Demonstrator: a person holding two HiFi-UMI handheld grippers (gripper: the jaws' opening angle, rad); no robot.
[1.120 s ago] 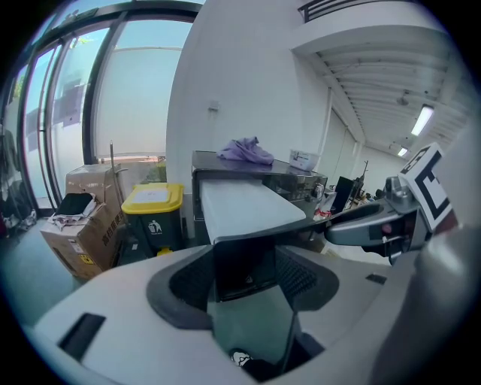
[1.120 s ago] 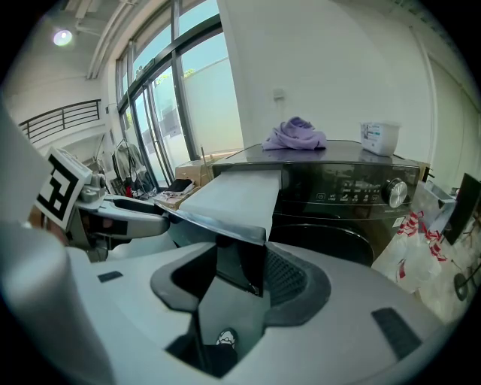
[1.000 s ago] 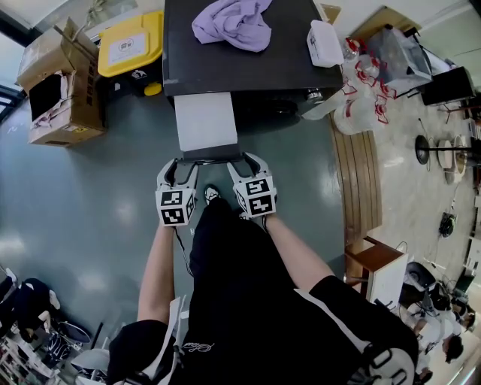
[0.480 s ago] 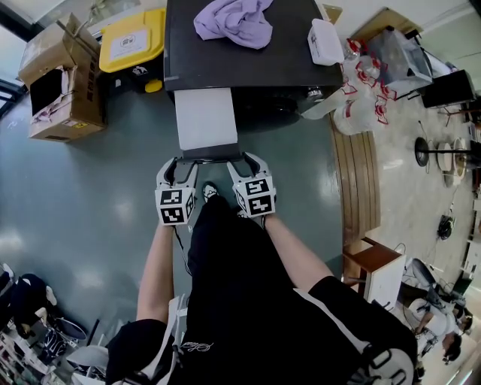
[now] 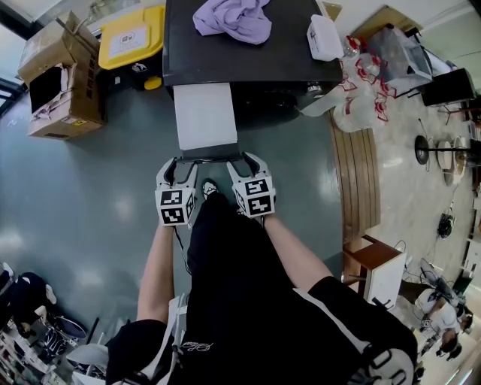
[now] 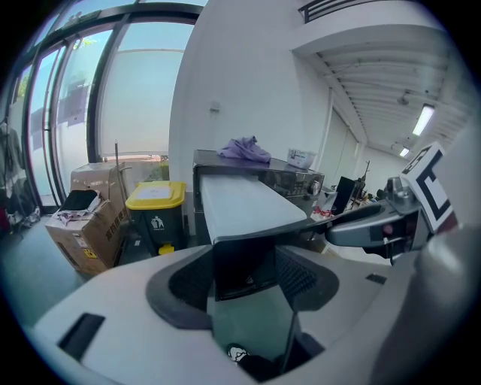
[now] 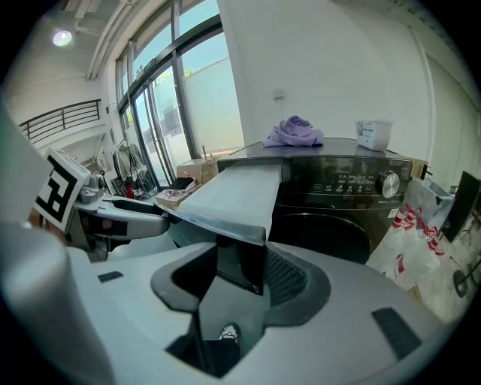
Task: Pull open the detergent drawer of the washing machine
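— Since a second ago the drawer [image 5: 205, 116] has slid a little further out of the washing machine [image 5: 240, 60], while both grippers sit at much the same spot in the head view.

— So where is the drawer now?

— Pulled well out from the left side of the machine's front, toward the person. Its pale grey top faces up and its front end lies just ahead of the person's body.

— What is the left gripper [image 5: 178, 169] doing?

— It is at the left corner of the drawer's front. Its own view shows the dark front face wedged between the two jaws, which are closed narrowly onto it.

— And the right gripper [image 5: 246, 167]?

— It is at the right corner, with its jaws clamped on the drawer's front in the same way.

— Anything else around?

— A purple cloth [image 5: 233, 19] and a white box [image 5: 325, 37] lie on top of the machine. A yellow-lidded bin [image 5: 129, 37] and a cardboard box [image 5: 56, 83] stand on the floor to its left.
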